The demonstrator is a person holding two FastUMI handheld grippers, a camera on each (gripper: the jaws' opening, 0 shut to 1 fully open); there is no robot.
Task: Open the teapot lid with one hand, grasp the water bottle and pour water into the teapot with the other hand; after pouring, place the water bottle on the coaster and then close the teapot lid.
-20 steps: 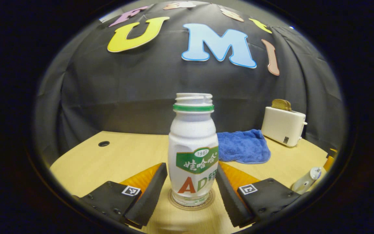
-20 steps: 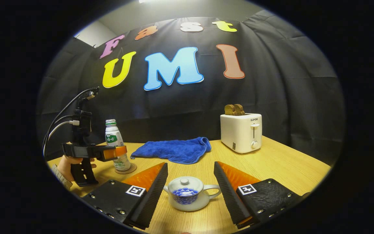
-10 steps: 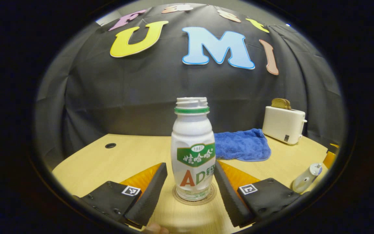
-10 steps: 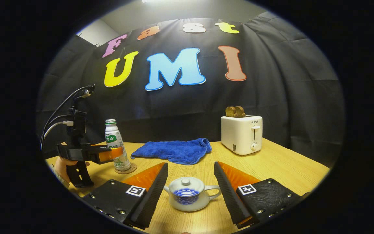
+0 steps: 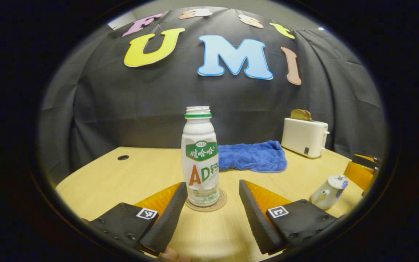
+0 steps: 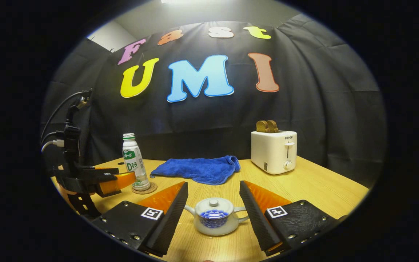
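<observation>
Water bottle (image 5: pixel 200 160) stood capless on coaster (image 5: pixel 206 204), 12 o'clock of left tool (image 5: pixel 209 202), which gaped empty. Light, squashy plastic; grip mid-body, gently. Right tool (image 6: pixel 213 203) wide, straddling lidded teapot (image 6: pixel 215 221).

Surface finishes, booth table

Table (image 6: pixel 315 189): pale wood grain, matt. Teapot (image 6: pixel 215 221): glossy glazed ceramic. Water bottle (image 5: pixel 199 160): matt white plastic. Towel (image 6: pixel 198 169): fluffy blue cloth. Toaster (image 6: pixel 273 151): smooth plastic. Coaster (image 5: pixel 206 205): matt.
</observation>
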